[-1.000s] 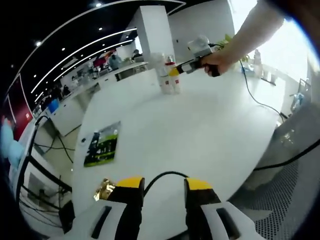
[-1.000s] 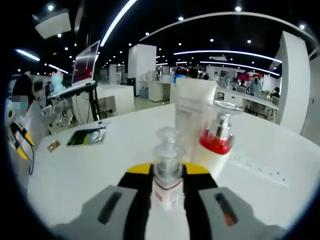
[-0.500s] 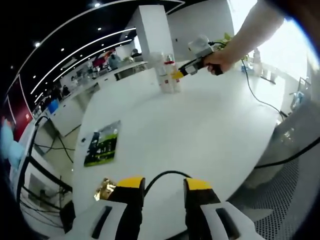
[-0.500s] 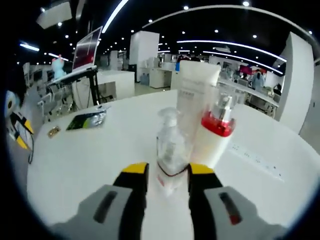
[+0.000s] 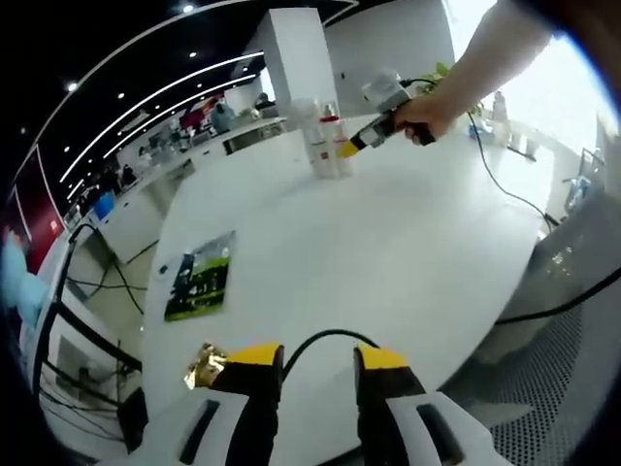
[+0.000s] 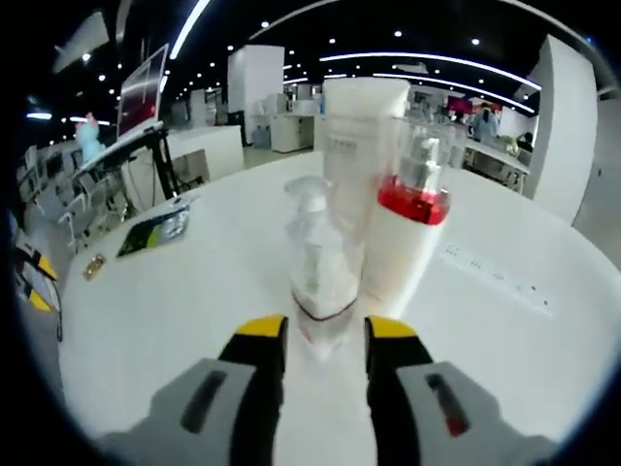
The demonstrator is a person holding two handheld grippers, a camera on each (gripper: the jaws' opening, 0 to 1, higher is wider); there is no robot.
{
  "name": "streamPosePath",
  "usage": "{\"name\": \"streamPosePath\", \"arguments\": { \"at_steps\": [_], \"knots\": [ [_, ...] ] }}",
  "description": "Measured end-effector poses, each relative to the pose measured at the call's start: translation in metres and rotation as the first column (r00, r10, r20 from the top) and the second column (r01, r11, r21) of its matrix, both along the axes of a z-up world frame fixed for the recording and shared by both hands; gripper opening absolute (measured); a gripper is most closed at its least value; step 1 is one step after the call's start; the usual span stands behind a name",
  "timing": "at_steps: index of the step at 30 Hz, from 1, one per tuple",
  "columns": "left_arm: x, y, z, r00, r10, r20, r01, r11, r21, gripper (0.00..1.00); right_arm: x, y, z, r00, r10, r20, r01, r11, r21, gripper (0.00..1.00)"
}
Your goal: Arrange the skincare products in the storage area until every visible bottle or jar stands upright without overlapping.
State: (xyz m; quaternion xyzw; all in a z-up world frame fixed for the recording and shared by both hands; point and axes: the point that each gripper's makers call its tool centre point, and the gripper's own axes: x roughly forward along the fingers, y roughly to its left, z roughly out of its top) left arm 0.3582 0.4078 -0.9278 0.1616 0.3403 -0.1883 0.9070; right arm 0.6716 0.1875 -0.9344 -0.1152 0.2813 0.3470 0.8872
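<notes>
In the right gripper view, the right tongs (image 6: 320,340) are standing spread, jaws apart and gripping nothing, with a clear bottle (image 6: 318,282) standing upright on the white bench (image 6: 155,311) just beyond the jaw tips. A bottle with a red collar (image 6: 403,243) is standing upright just beside it, and a white tube (image 6: 361,155) is rising behind the two, close against them. A dark card (image 6: 153,231) and a small gold item (image 6: 93,266) are lying farther off on the bench.

In the left gripper view, the left tongs (image 5: 318,364) are spread and empty, hanging over the near bench edge, where a black cable (image 5: 325,338) is arching between the jaws. A hand (image 5: 424,115) is holding the right tongs at the bottle group (image 5: 325,141), well apart across the bench.
</notes>
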Motion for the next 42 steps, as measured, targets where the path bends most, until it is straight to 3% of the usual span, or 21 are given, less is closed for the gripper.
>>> {"name": "streamPosePath", "arguments": {
  "at_steps": [11, 42],
  "knots": [
    [0.0, 0.002, -0.001, 1.0, 0.003, -0.004, -0.003, 1.0, 0.007, 0.29, 0.001, -0.009, -0.013, 0.997, -0.048, -0.057, 0.046, 0.999, -0.028, 0.31],
    [0.0, 0.004, -0.001, 1.0, 0.0, -0.001, 0.0, 1.0, 0.024, 0.27, 0.001, -0.015, -0.009, 0.996, -0.053, -0.068, 0.05, 0.998, -0.041, 0.31]
  ]
}}
